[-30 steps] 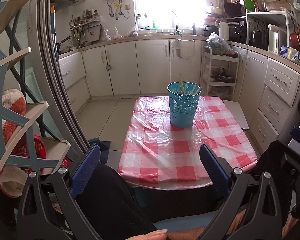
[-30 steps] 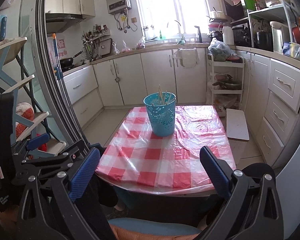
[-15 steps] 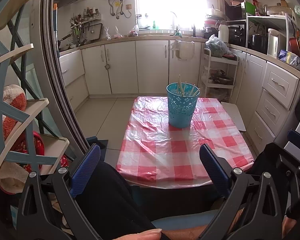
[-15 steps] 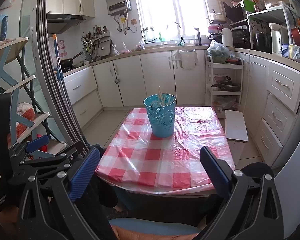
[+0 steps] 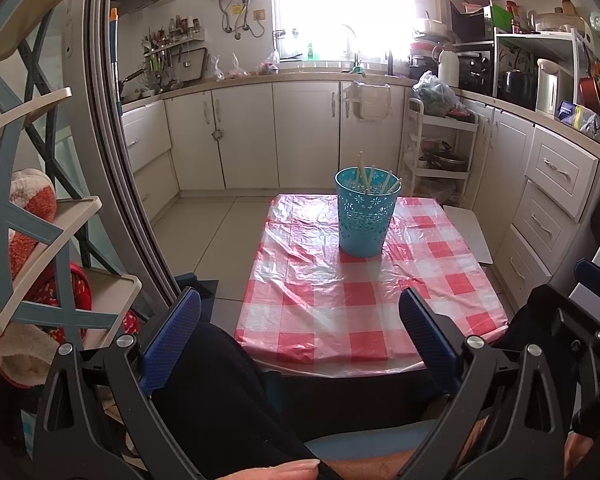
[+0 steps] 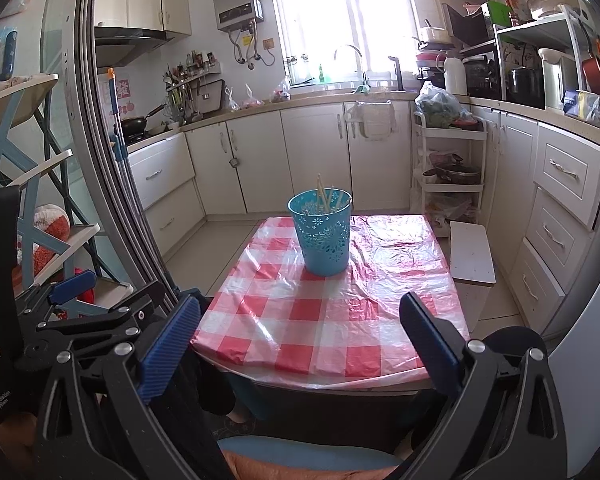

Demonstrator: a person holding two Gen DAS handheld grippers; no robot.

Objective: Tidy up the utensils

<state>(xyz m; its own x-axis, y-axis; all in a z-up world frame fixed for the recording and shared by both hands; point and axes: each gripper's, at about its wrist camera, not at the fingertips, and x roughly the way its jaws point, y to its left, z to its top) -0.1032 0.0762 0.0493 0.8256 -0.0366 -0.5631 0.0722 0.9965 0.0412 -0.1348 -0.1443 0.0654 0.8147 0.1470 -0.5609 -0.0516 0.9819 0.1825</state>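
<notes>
On the far half of the small table (image 5: pixel 452 312), a turquoise perforated holder (image 5: pixel 365 216) is standing upright on the red-and-white checked plastic cloth (image 5: pixel 340 296), with several pale chopsticks (image 5: pixel 362 172) leaning inside it and poking above the rim. In the right wrist view the same holder (image 6: pixel 322 237) is sitting left of the table's middle, the chopsticks (image 6: pixel 321 197) tilting against its inner wall.

The left gripper (image 5: pixel 300 316) is hanging low in front of the table's near edge, well apart from the holder, its blue-padded fingers (image 5: pixel 172 340) spread wide with nothing between them. The right gripper (image 6: pixel 300 316) is likewise hovering short of the table, its jaws standing wide apart and gripping nothing; its blue fingers (image 6: pixel 171 344) are framing the near edge of the cloth (image 6: pixel 320 320). The left gripper (image 6: pixel 70 282) is also showing at the left of the right wrist view, beside a blue-and-cream shelf rack (image 6: pixel 28 184).

Behind the table, cream kitchen cabinets (image 5: pixel 244 136) are lining the walls, and a white tiered trolley (image 5: pixel 440 152) is standing at the far right corner, near a white board (image 6: pixel 471 254) lying just beside the table.
</notes>
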